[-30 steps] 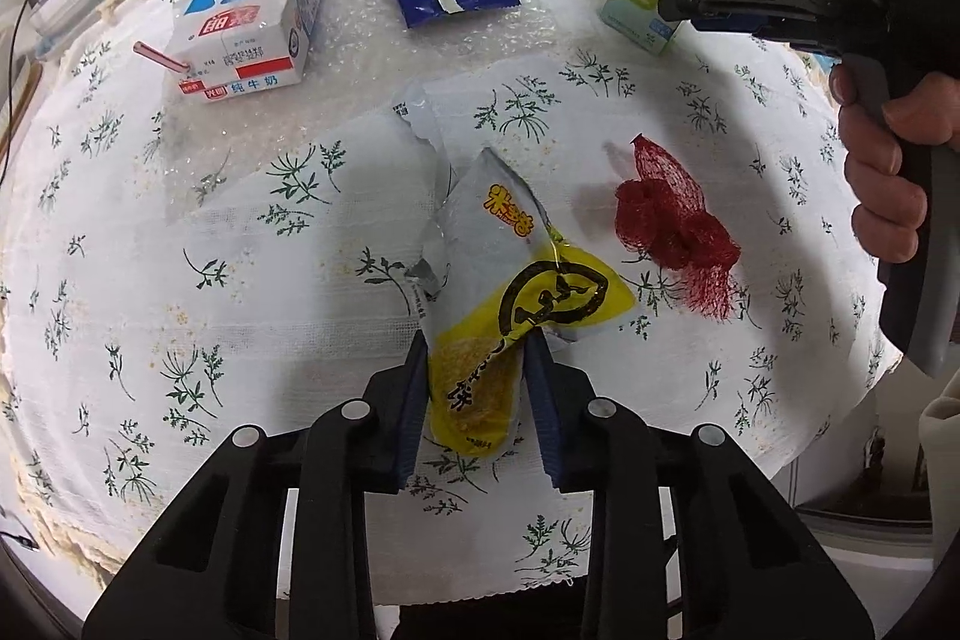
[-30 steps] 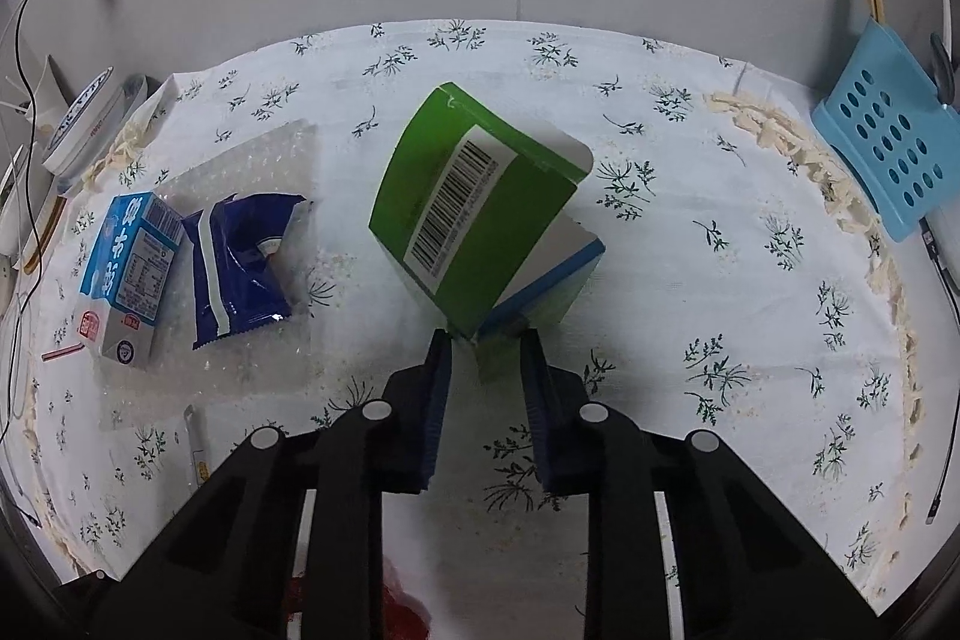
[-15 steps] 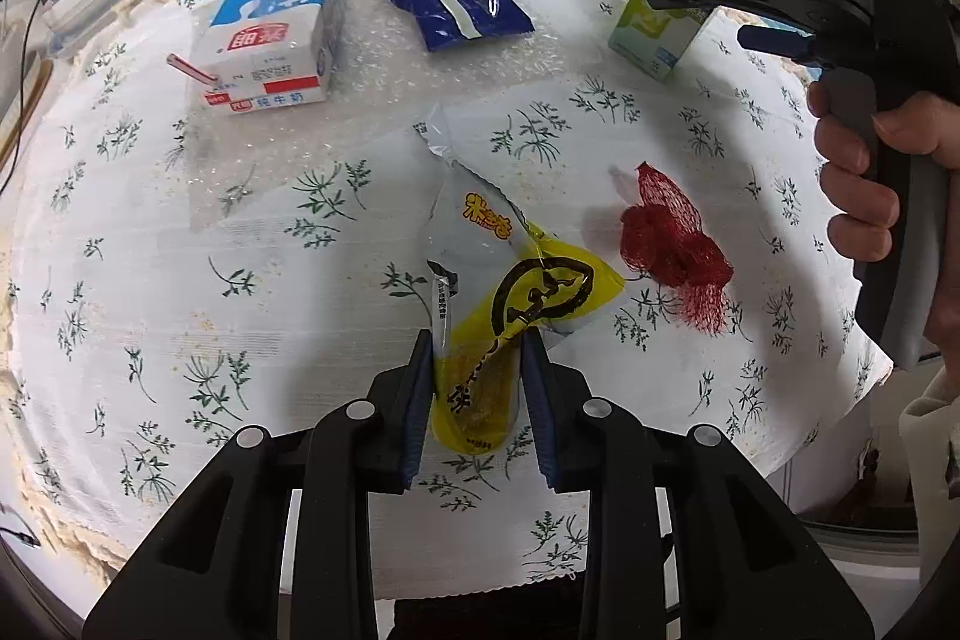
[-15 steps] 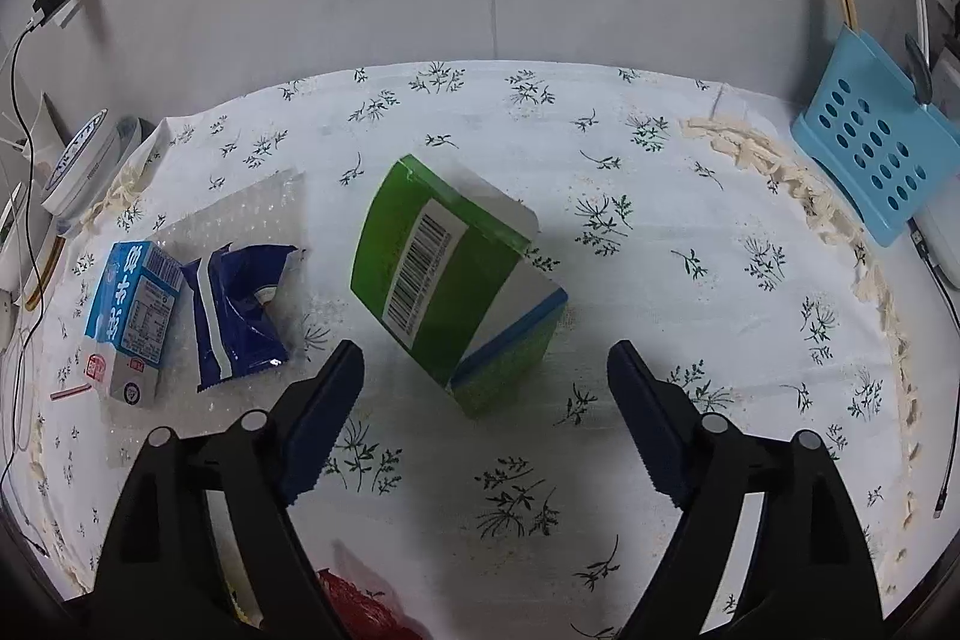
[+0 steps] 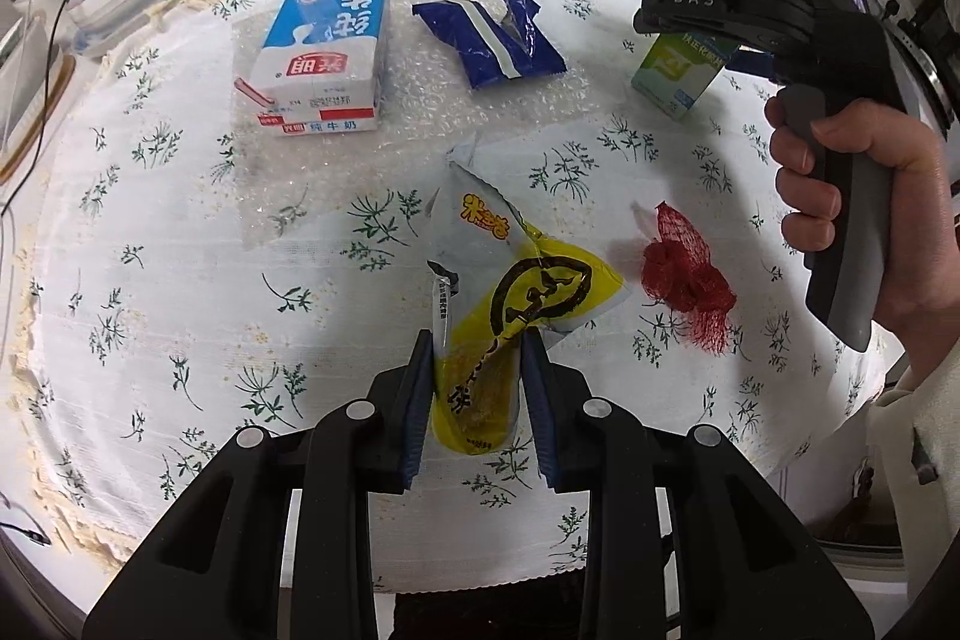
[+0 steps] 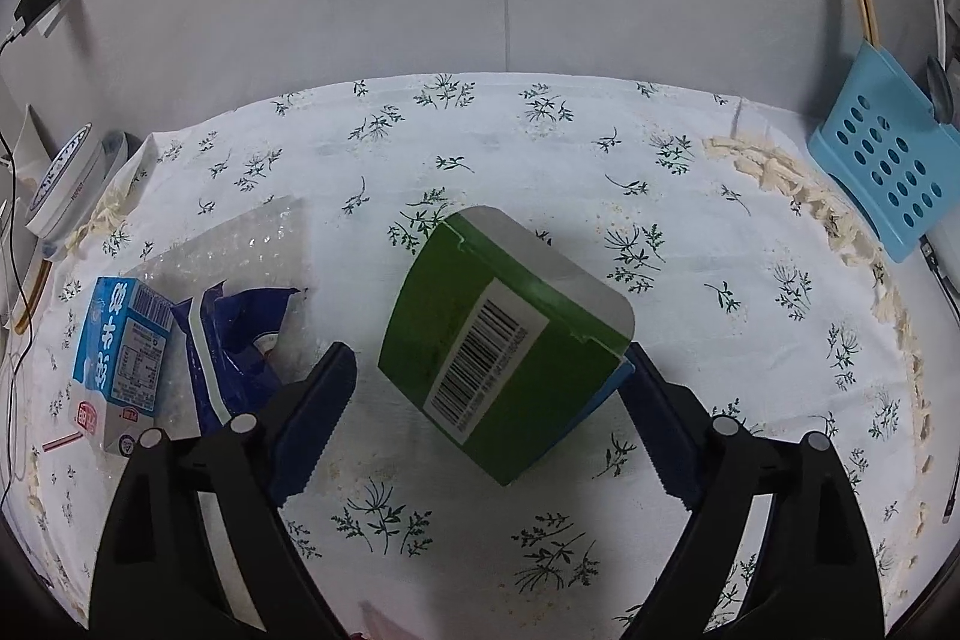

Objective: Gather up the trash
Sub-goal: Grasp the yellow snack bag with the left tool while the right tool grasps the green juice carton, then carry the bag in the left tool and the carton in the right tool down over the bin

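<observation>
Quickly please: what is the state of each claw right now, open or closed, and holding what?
Left claw: closed on the yellow snack wrapper.
Right claw: open, holding nothing; its fingers stand on either side of the green carton.

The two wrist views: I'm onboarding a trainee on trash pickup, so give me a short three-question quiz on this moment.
1. True or false: the left gripper is shut on the yellow snack wrapper.
2. Multiple choice: between the fingers of the right gripper sits A) the red mesh net, B) the green carton, C) the blue milk carton.
3. Fill in: in the left wrist view, the blue milk carton and the blue wrapper rest partly on a clear sheet of ____.

Key: 1 true. 2 B; the fingers stand wide open around it. 3 bubble wrap.
</observation>
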`<state>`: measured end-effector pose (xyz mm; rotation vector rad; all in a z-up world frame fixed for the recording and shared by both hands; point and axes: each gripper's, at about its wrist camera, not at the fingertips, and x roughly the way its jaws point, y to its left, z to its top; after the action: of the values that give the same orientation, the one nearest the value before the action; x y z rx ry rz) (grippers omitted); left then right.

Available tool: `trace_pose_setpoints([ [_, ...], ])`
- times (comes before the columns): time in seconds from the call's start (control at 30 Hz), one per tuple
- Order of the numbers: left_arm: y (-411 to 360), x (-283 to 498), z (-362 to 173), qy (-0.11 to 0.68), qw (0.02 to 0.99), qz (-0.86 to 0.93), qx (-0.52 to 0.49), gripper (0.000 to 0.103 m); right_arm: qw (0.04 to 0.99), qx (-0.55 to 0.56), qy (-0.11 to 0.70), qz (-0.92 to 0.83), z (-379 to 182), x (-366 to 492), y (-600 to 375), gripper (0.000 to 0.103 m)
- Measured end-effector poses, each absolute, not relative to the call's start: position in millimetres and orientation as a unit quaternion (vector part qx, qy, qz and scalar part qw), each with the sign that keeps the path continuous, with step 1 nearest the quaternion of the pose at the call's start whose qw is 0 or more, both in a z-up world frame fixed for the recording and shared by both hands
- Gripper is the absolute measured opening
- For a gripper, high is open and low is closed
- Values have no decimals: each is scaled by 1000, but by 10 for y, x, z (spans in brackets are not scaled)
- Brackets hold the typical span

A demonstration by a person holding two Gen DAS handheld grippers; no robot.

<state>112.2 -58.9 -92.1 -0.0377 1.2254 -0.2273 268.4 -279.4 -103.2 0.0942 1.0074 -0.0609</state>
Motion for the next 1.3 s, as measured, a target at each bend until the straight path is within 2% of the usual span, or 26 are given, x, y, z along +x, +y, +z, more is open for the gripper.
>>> trace_pose_setpoints([
  [0.03,-586,1127,-910,573,812,-106,-18,28,874,45,483,-30,-1035,2685,-2803,68],
  [0.07,-587,1127,-901,572,813,-107,-19,28,874,46,482,-30,-1032,2681,-2811,63],
  [0.13,-618,1138,-912,571,814,-106,-18,28,877,49,478,-28,-1009,2663,-2826,59],
  [0.57,-602,1115,-798,556,825,-101,-21,28,884,48,465,-24,-696,2314,-2867,59],
  [1.3,-593,810,-416,530,841,-103,-29,28,896,50,441,11,-48,1096,-2829,59],
])
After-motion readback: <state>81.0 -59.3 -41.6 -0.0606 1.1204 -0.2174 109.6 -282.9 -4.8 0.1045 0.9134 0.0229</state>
